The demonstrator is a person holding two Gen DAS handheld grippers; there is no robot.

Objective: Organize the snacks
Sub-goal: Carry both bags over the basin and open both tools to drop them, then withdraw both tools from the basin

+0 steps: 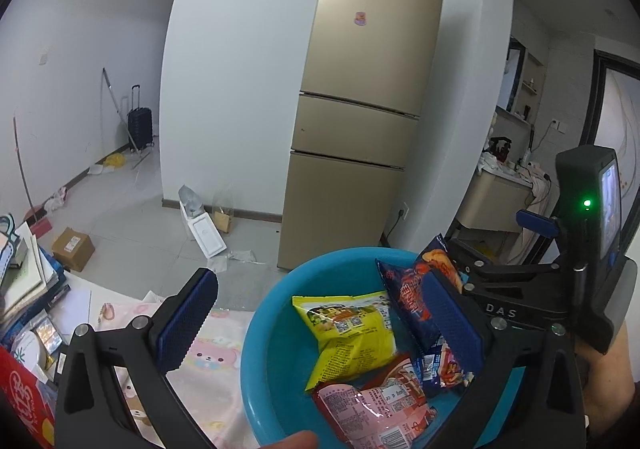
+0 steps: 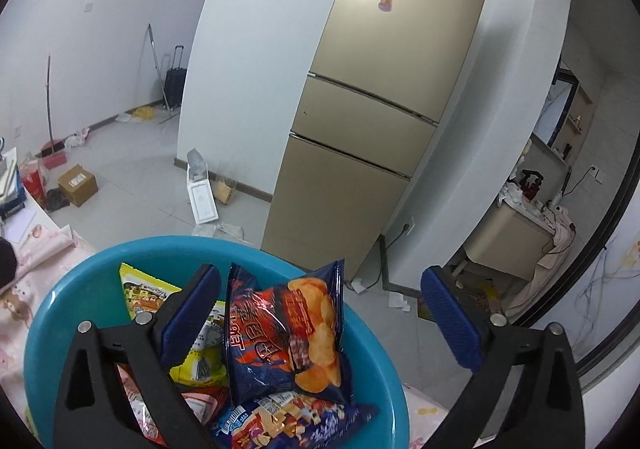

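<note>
We are in the gathering step: the snacks sit together in the blue basin (image 2: 52, 313), which rests on a bench under a pink cartoon cloth (image 1: 208, 361). Inside the basin we see a dark blue chip bag (image 2: 284, 333) standing nearly upright toward the far wall, a yellow packet (image 1: 348, 337) lying beside it toward the basin's middle, a pink-and-red packet (image 1: 372, 409) at the near wall, and another blue packet (image 2: 288, 421) lying flat under the chip bag's lower edge. Our right gripper (image 2: 320, 313) hovers over the basin with its jaws spread wide, and the chip bag stands between them, touched by neither as far as we can tell. Our left gripper (image 1: 332, 321) is also over the basin, jaws wide and holding nothing. We judge the chip bag has just been placed or is about to be taken; either reading fits. If more snacks remain, the next move calls for lifting clear of the basin without snagging the upright bag; none show outside the basin, only a red box (image 1: 20, 405) and stacked books (image 1: 28, 281) far left of it.
</note>
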